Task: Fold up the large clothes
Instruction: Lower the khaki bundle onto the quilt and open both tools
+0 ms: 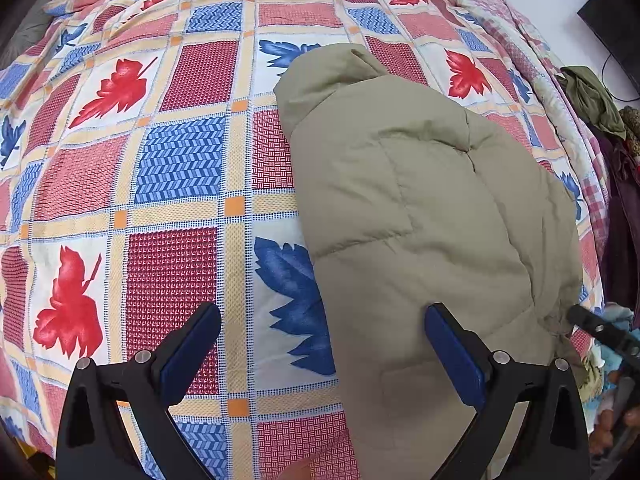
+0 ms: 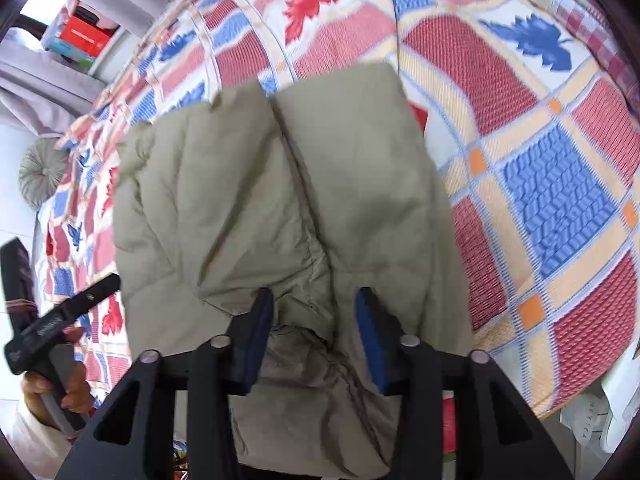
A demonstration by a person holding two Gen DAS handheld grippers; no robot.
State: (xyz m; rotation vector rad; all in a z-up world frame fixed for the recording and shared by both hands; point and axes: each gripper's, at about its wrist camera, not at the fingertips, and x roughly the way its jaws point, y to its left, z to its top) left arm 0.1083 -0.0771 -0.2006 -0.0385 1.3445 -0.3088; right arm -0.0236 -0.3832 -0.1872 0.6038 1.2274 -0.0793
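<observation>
Both claws (jaws apart) hover over the khaki jacket (image 2: 280,184).

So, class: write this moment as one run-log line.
stage: coat folded on bedspread | left tongs: open, empty | right tongs: open over coat hem

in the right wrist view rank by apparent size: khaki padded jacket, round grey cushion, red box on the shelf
1. khaki padded jacket, but it lies nearest the camera
2. round grey cushion
3. red box, close to the cushion in apparent size and farther away, so that order is unsure
</observation>
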